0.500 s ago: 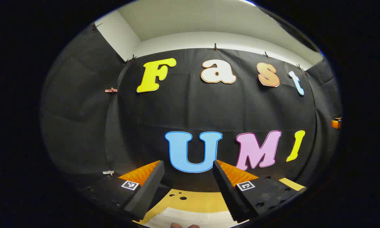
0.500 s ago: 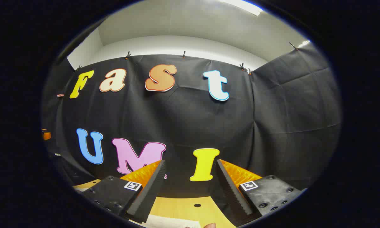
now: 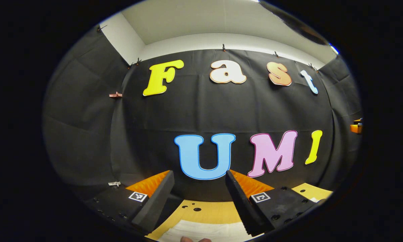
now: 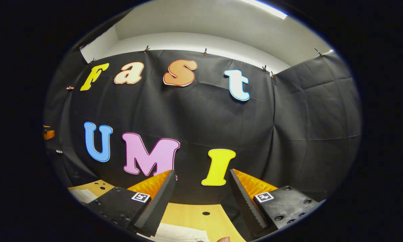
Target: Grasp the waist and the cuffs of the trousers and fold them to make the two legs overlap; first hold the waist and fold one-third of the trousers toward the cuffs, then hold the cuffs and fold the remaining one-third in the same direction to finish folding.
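Observation:
A strip of white cloth, the trousers (image 3: 205, 232), lies on the wooden table at the bottom of the left gripper view, below my left gripper (image 3: 199, 179). That gripper is open and holds nothing. In the right gripper view the white trousers (image 4: 184, 233) show as a patch under my right gripper (image 4: 201, 178), which is also open with an empty gap. Both grippers are raised above the table and face the black back wall. Most of the trousers is hidden below the edge of each view.
The light wooden table (image 3: 215, 211) has small round holes (image 4: 206, 213) near its far edge and ends at the black cloth wall. A fingertip (image 4: 223, 239) peeks in at the bottom. An orange object (image 3: 356, 127) sits at the far right.
Both views have tipped slightly downward: the wall has shifted up and a little more table and white cloth shows. The fingers of both grippers keep the same gap.

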Available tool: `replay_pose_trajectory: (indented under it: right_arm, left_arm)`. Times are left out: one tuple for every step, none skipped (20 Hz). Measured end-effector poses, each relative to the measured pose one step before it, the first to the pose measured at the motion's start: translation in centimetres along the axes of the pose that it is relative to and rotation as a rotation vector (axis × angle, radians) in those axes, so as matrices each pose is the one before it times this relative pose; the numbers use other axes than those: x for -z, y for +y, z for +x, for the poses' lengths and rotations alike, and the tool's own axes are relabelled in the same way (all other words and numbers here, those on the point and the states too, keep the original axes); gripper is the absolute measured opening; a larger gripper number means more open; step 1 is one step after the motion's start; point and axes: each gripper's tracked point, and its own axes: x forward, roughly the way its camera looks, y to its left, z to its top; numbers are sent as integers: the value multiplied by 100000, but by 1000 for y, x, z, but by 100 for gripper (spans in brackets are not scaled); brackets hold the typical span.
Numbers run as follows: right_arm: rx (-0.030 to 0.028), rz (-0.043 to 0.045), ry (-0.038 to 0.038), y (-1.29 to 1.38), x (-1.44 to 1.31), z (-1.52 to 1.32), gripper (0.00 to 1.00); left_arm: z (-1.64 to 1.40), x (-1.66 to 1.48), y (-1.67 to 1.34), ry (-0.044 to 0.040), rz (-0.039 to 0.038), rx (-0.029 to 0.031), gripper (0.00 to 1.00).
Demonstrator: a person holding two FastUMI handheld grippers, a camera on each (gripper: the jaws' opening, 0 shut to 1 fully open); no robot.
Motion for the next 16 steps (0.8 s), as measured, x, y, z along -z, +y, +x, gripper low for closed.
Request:
replay_pose_trajectory:
  right_arm:
    - [-683,-1037,-214,258,344,-252,96]
    - [-884,-1249,73,270,461,-185,97]
    - [-695,-1720,671,307,531,-176,97]
    - [-559,-2218,1260,277,888,-229,96]
    - [-643,-1699,1307,248,838,-249,96]
    - [-788,-1617,1360,360,876,-285,97]
    - [-954,-1469,1407,356,793,-298,97]
    - [-528,-1754,1316,278,791,-128,97]
    - [-254,-1741,1098,90,876,-157,97]
    - [-209,-1536,1314,156,882,-82,95]
    - [214,-1599,1741,26,927,-159,96]
    - [170,-1676,2280,172,793,-60,97]
    - [362,-1754,2239,107,770,-3,97]
    - [517,-1578,1895,12,766,-118,97]
    - [606,-1381,1611,62,624,-442,97]
    - [900,-1083,1549,6,740,-574,97]
  left_arm:
    - [0,909,237,728,664,50,96]
    - [-63,906,408,1732,1159,-522,96]
    - [-113,1307,457,2272,1014,-991,96]
    - [-161,1162,276,2237,422,-474,96]
    - [-98,757,52,744,55,925,96]
    - [-204,755,-91,448,472,1573,96]
    - [-294,1358,-24,1209,1889,1369,96]
    - [-189,1685,315,2026,2904,889,96]
    - [-322,1501,272,2648,3257,976,95]
    - [-163,1684,11,2933,3356,1369,95]
    - [-230,1714,48,3598,3324,1404,95]
    - [-121,2014,-80,4178,2726,2277,96]
    - [-195,1842,23,4052,2549,2168,98]
    - [-335,2014,327,3515,2498,1588,98]
    - [-133,1727,312,3029,3002,1549,98]
    - [-62,2022,127,2924,3624,1599,98]
